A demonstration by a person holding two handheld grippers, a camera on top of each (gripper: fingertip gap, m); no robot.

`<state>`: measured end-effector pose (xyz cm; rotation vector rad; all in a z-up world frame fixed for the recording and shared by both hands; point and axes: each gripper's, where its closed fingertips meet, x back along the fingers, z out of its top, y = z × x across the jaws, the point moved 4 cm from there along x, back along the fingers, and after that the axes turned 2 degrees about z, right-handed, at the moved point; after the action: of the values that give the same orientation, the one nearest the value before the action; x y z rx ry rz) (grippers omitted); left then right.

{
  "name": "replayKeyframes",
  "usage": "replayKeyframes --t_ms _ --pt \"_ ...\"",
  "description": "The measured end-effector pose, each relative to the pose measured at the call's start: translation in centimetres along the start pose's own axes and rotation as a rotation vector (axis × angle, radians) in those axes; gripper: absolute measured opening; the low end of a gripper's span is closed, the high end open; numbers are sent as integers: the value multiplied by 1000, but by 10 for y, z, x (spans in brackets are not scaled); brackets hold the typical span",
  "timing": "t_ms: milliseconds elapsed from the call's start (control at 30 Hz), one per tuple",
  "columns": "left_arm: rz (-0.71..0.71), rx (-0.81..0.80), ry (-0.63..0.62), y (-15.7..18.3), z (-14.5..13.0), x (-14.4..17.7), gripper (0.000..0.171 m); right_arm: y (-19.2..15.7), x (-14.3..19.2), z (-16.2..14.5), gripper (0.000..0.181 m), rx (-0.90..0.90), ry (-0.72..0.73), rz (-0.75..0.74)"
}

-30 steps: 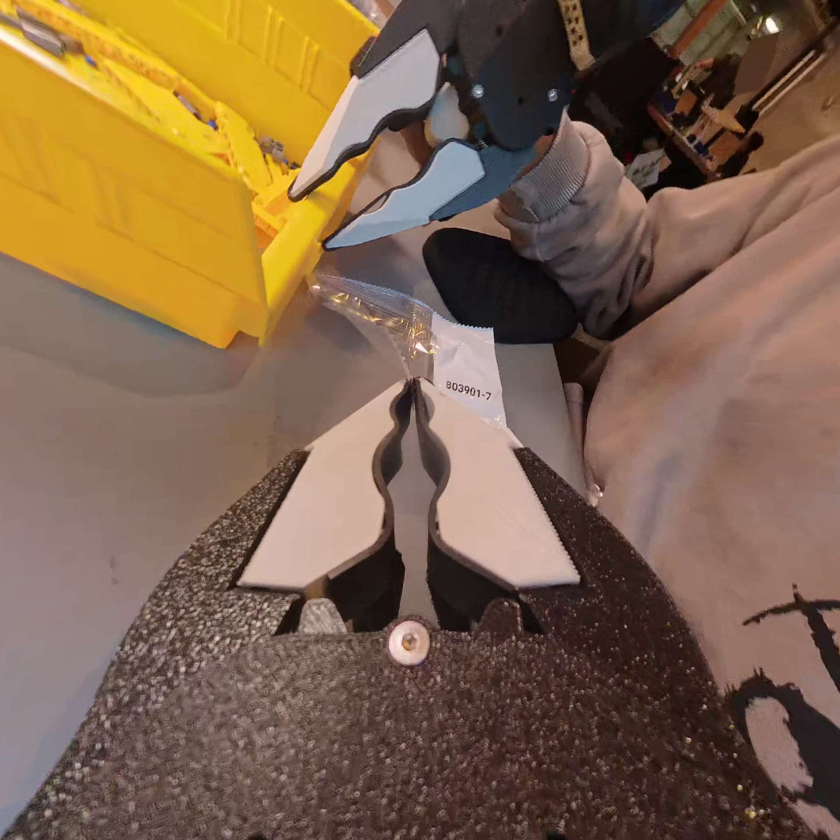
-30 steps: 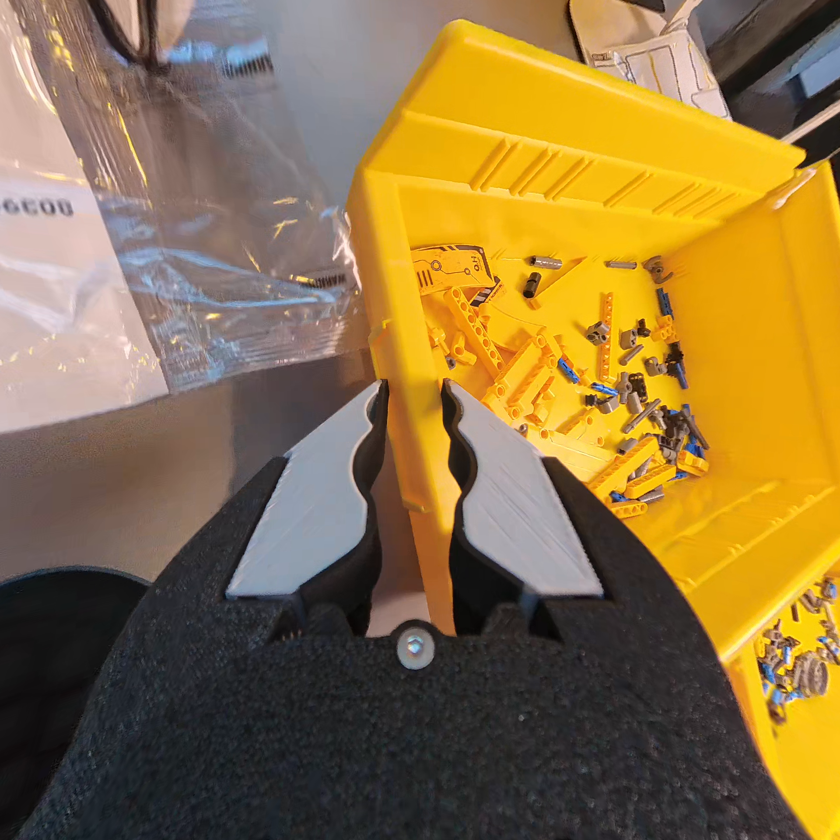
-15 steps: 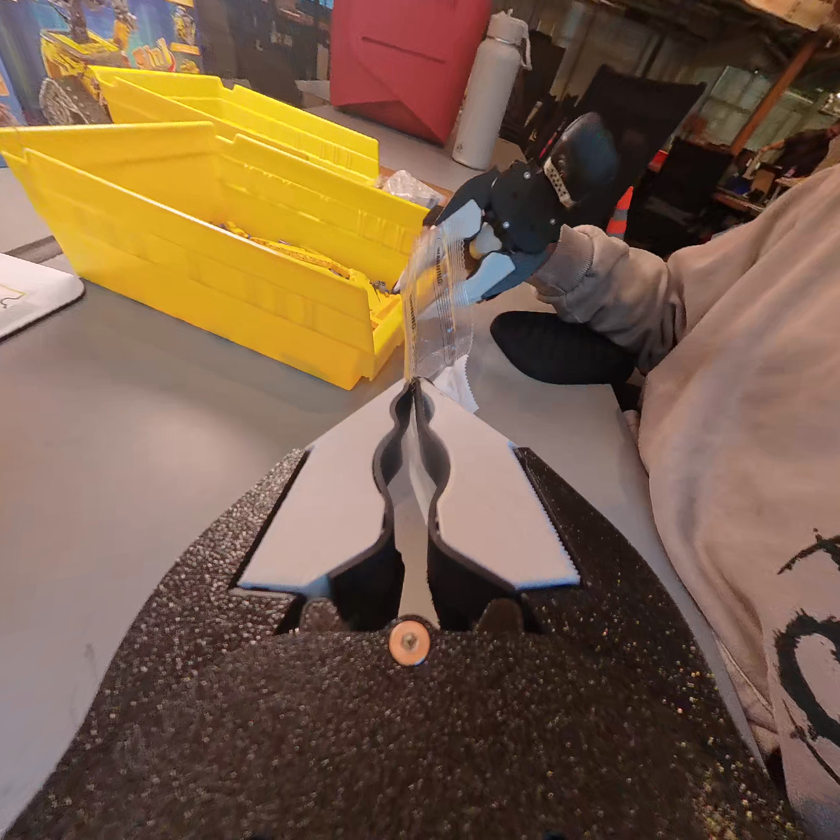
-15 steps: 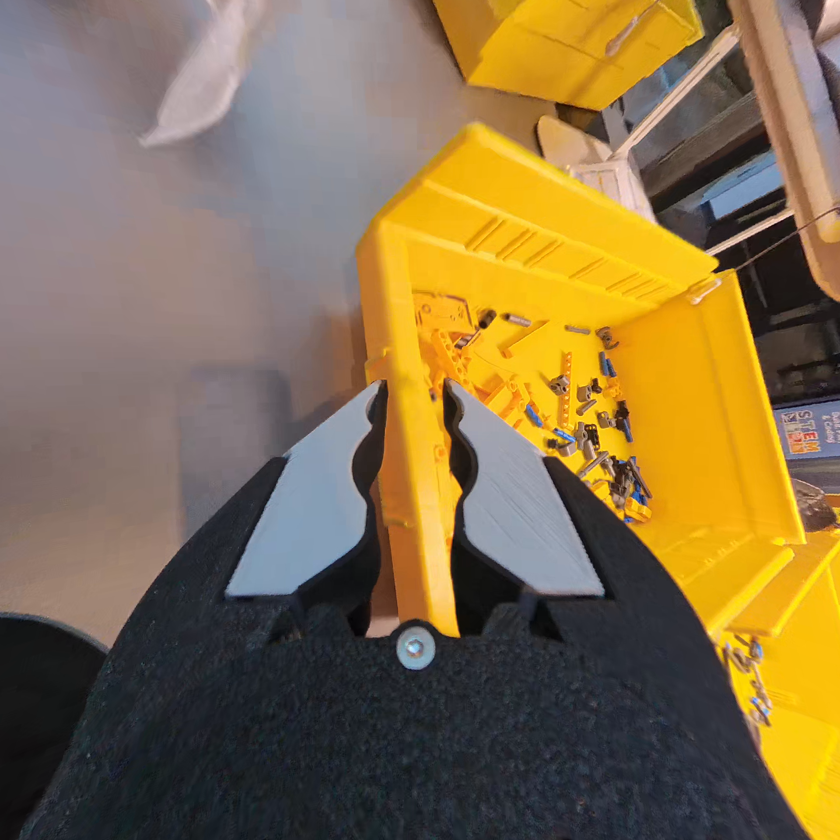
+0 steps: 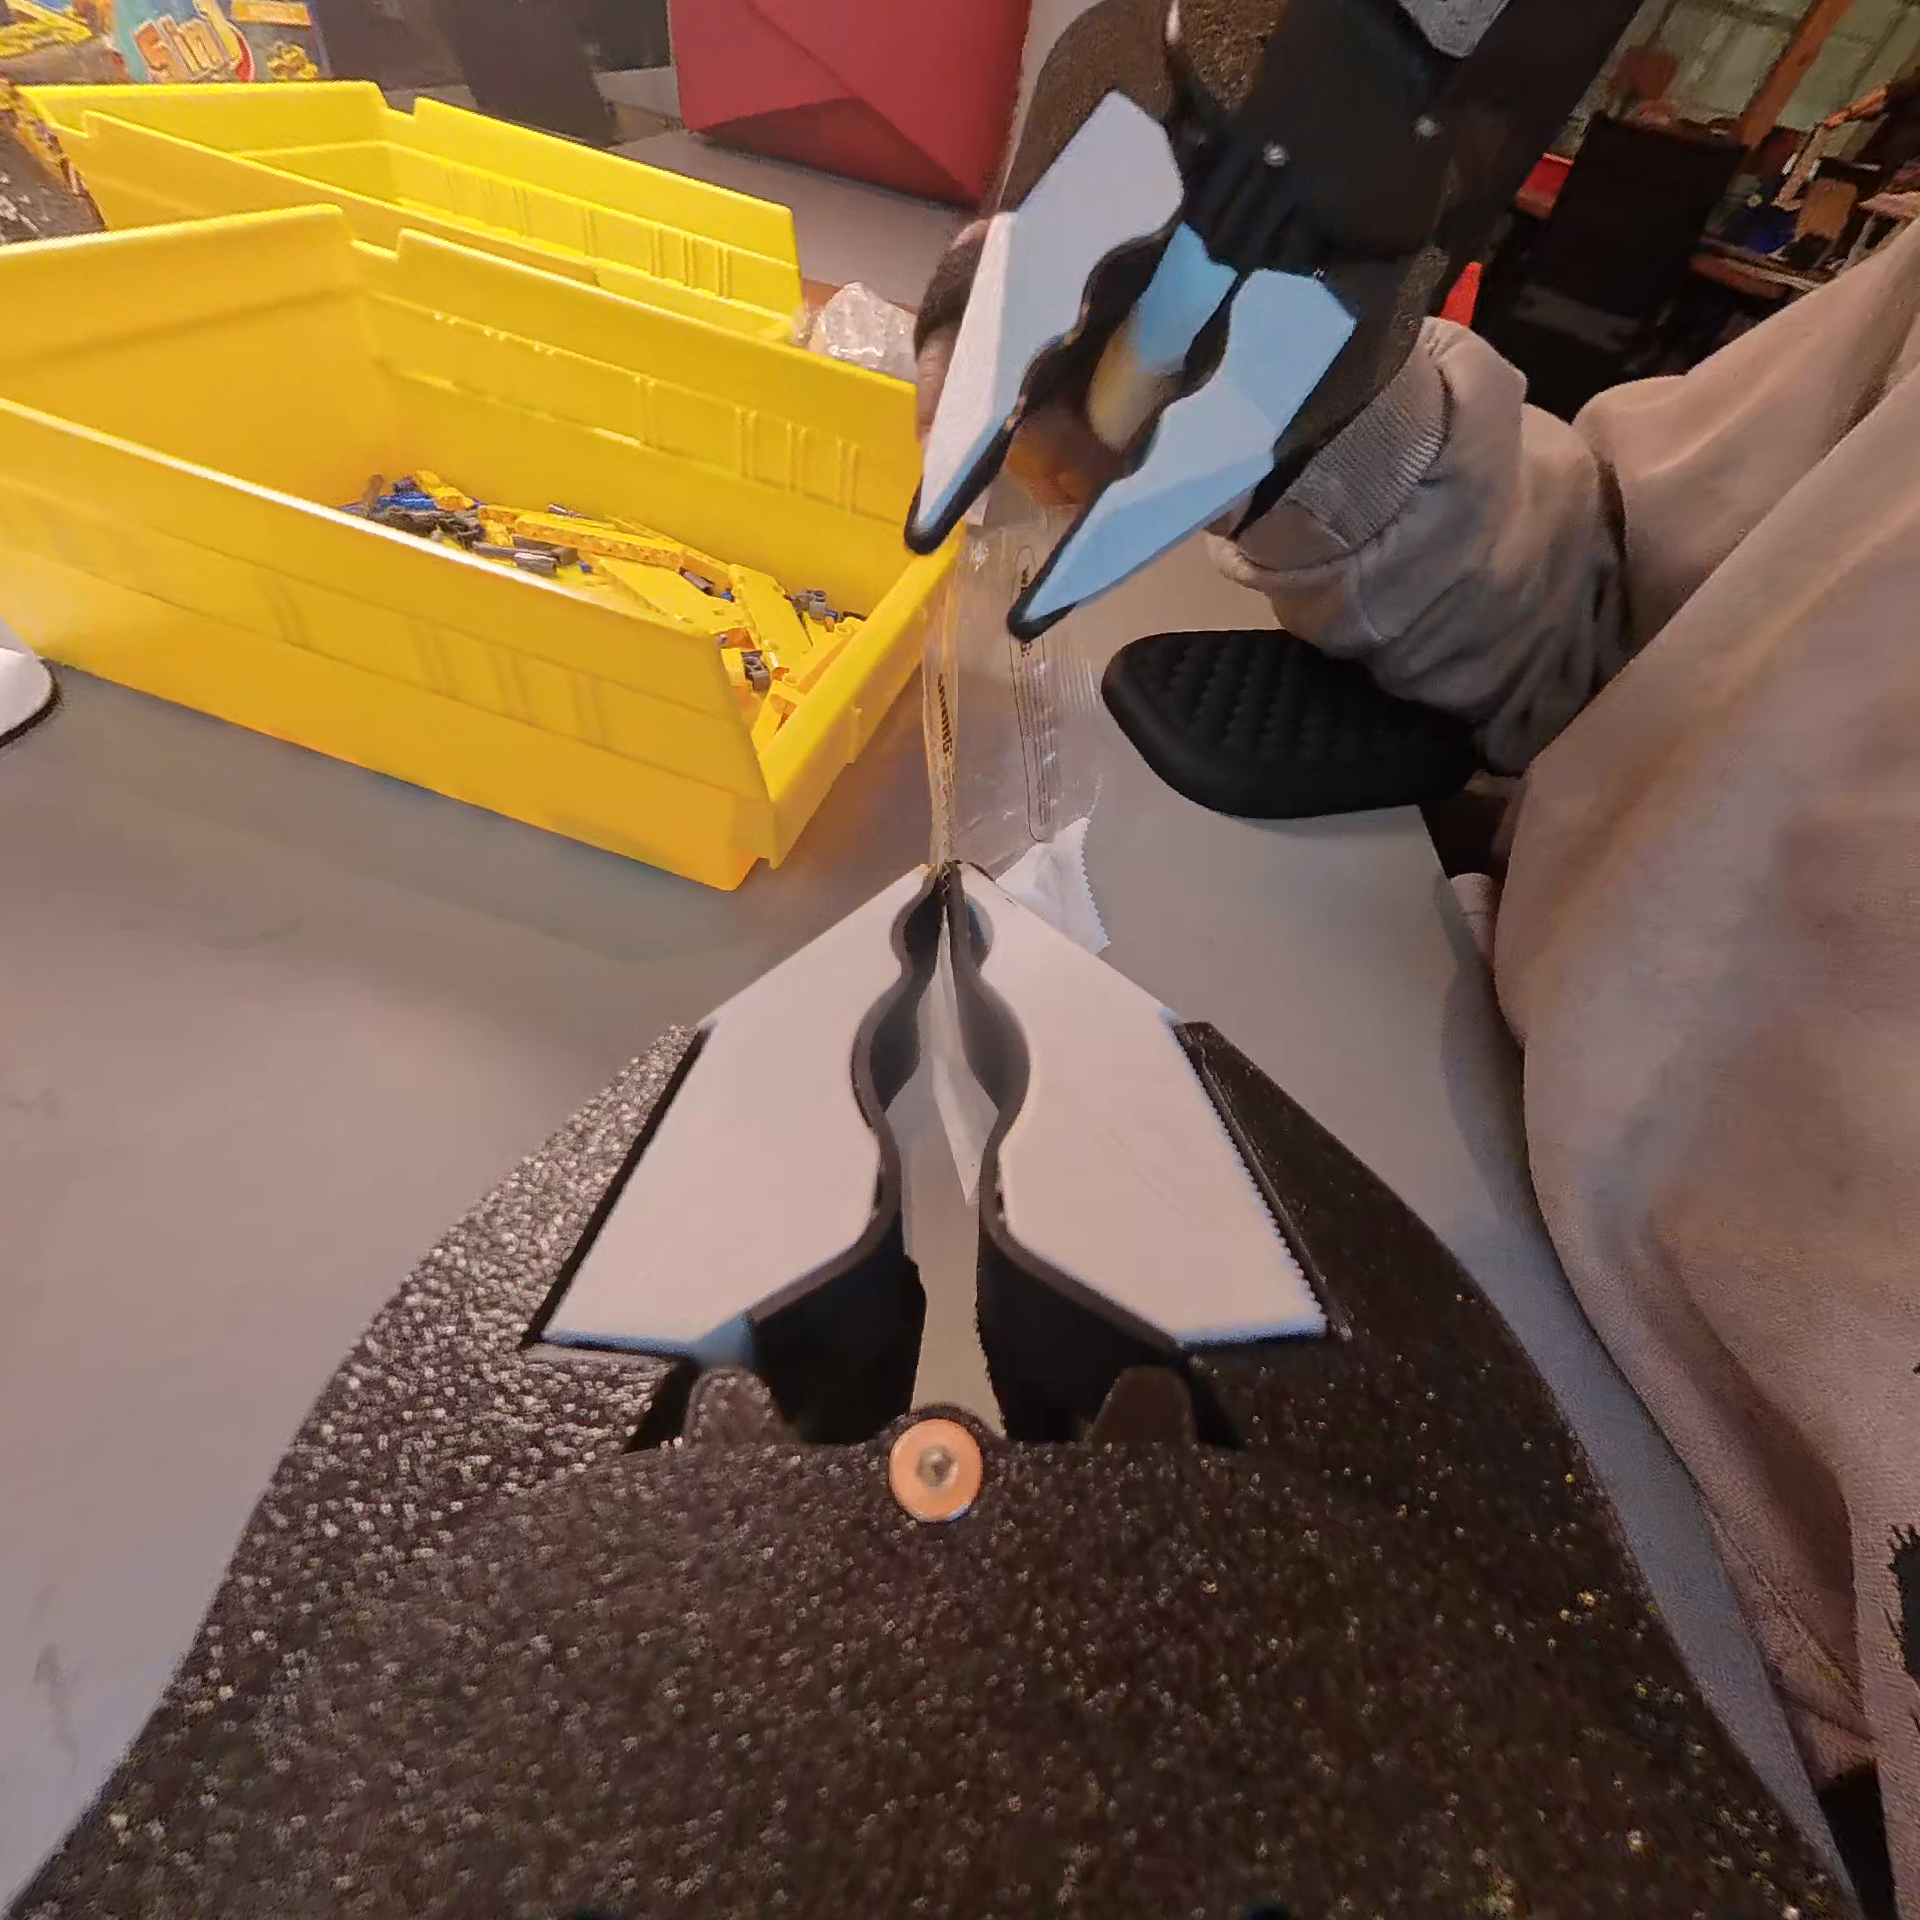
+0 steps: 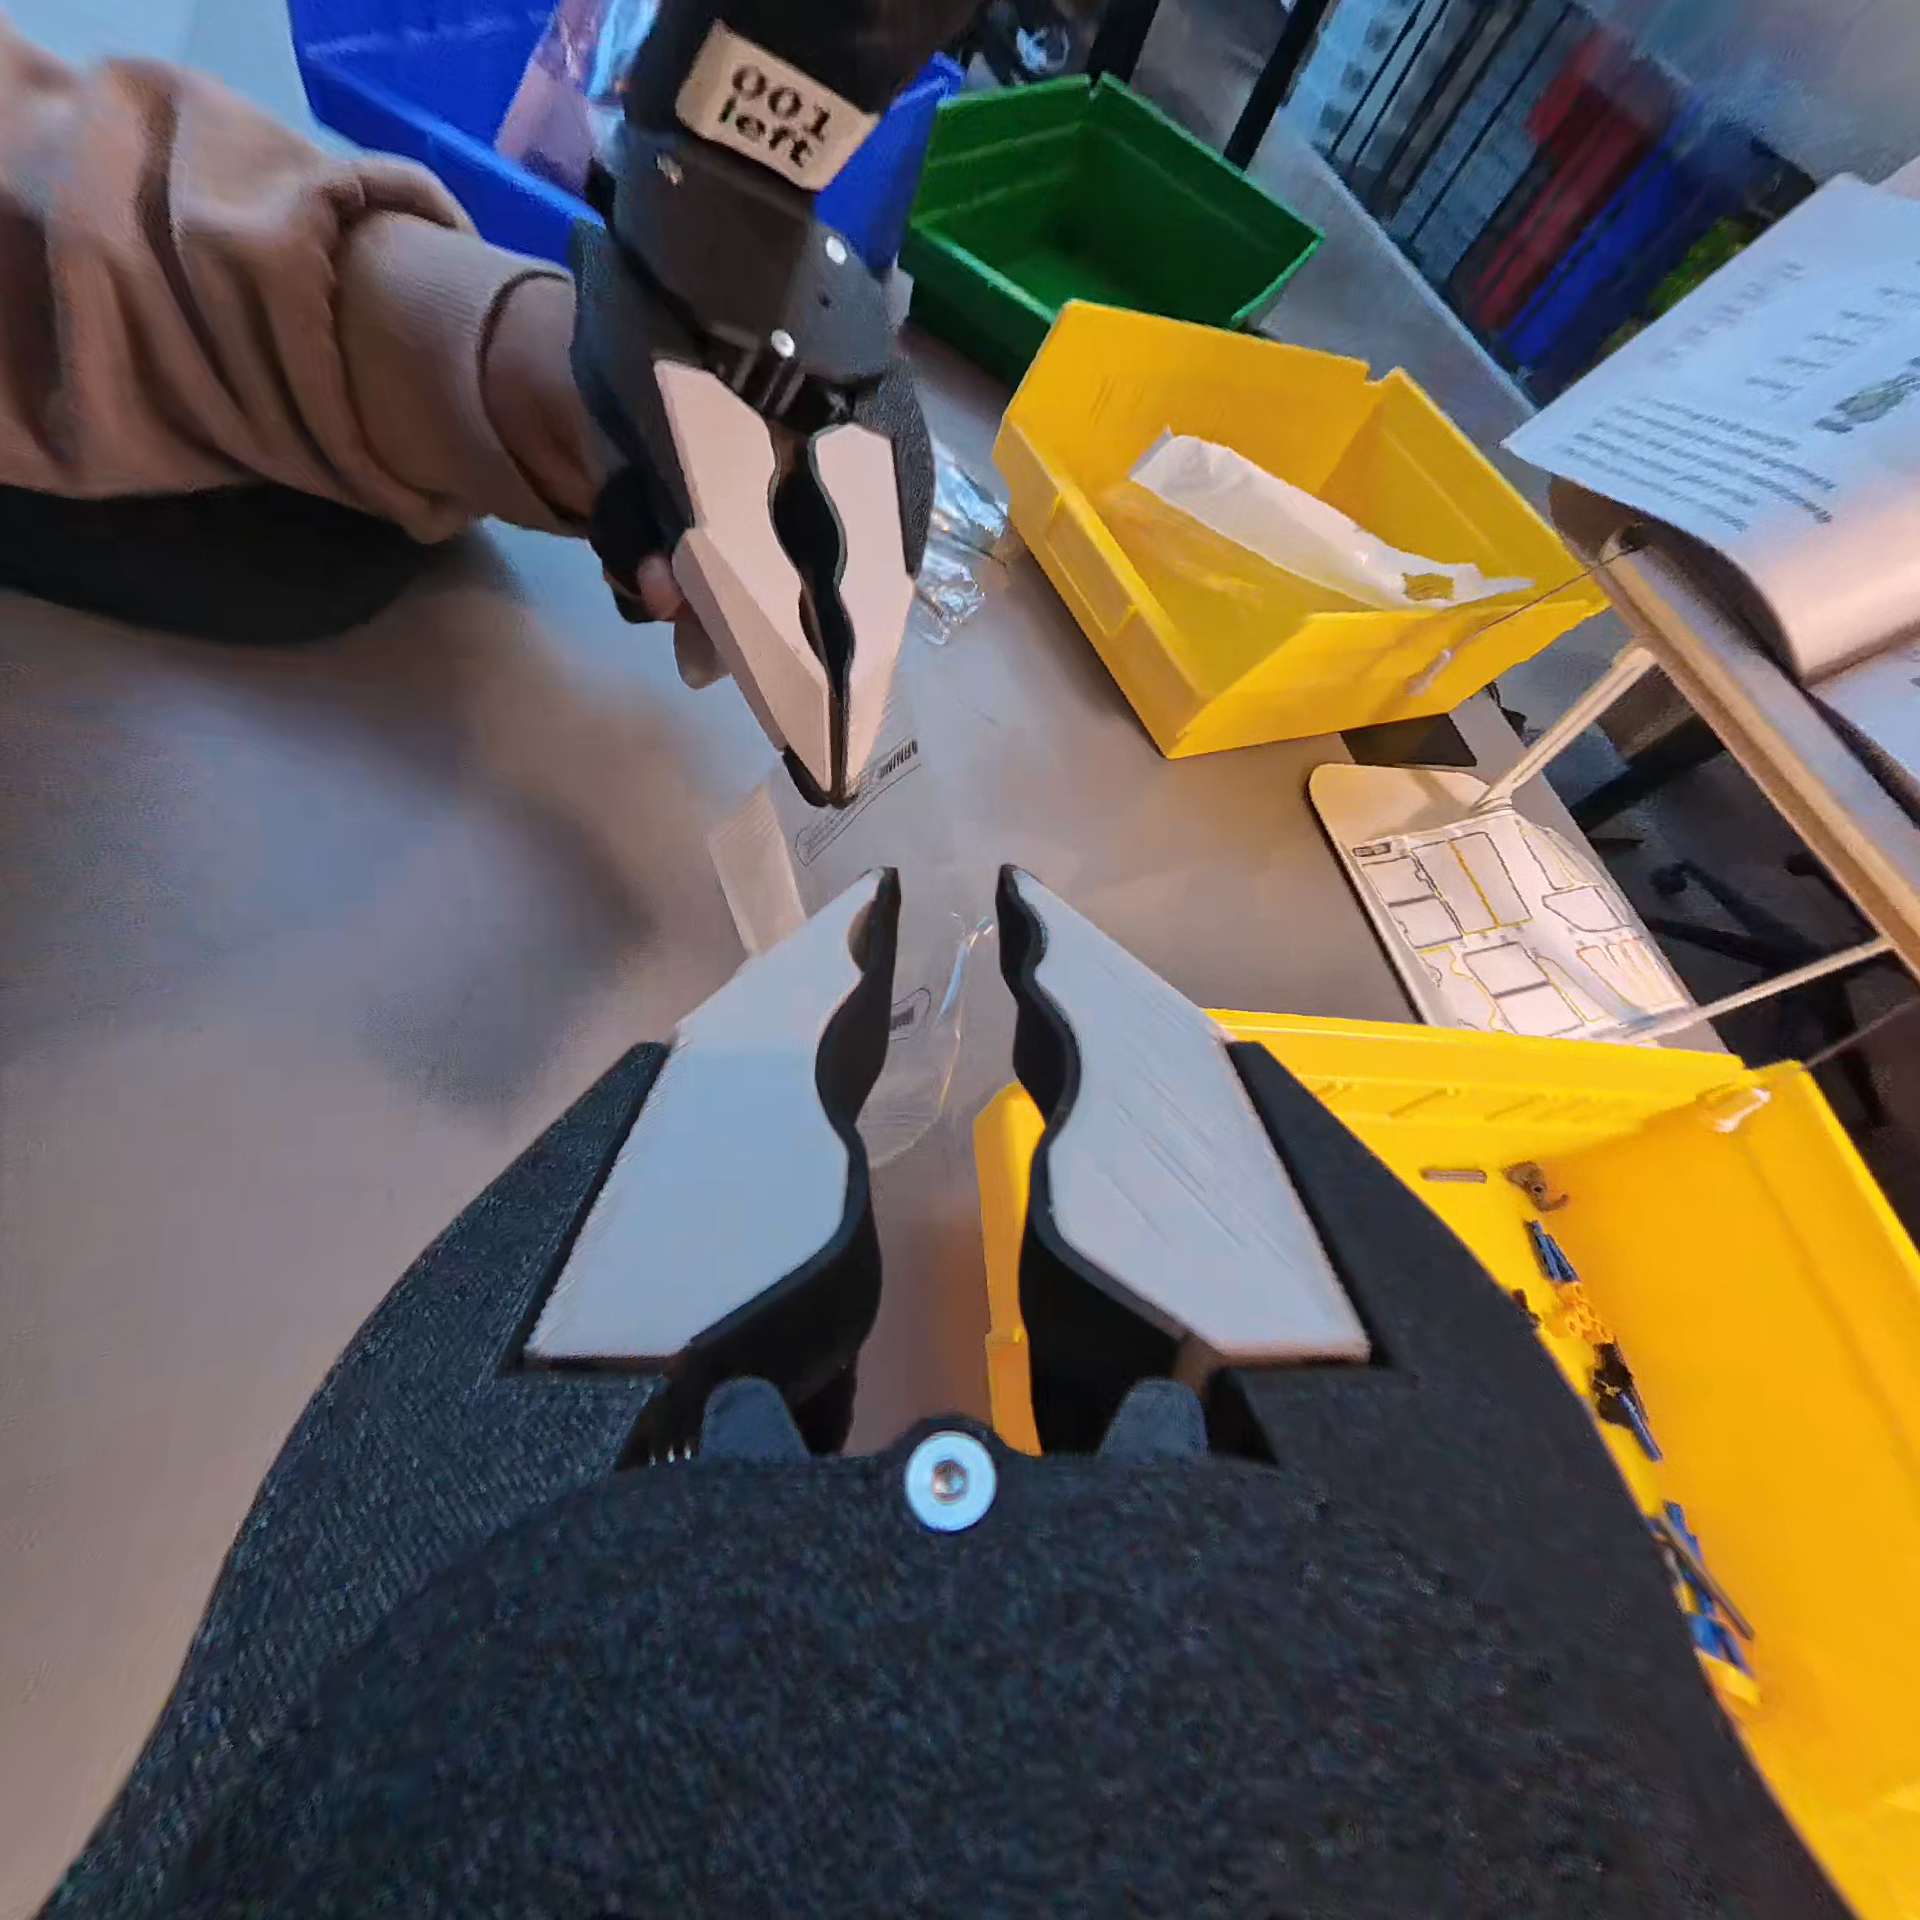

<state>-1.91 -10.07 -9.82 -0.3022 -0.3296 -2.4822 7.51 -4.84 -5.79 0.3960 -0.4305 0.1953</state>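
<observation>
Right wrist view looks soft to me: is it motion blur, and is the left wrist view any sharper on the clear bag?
Right wrist view: smeared toward the left, the sleeve and grey table blurred; the clear bag is faint between the open right gripper. Left wrist view: sharper, the bag lit warm where the shut left gripper pinches it; wide-angle bending curves the yellow bin.

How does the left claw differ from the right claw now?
The left claw is shut; the right claw is open. The left claw pinches one end of the clear plastic bag; the right claw only has the bag's other end between its spread fingers. Both have pale fingers with wavy black pads.
</observation>
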Motion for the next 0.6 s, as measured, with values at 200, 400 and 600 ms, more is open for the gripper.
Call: replayKeyframes --t_ms 200,400,600 --pt "-88 108 88 4 9 7 0 -27 -27 -14 12 1 -75 266" --pt "-130 268 51 -11 -4 11 0 -18 -22 -12 19 -74 68 226" --pt "-168 318 -4 -14 -19 4 0 -16 -19 -24 1 -125 87 243"
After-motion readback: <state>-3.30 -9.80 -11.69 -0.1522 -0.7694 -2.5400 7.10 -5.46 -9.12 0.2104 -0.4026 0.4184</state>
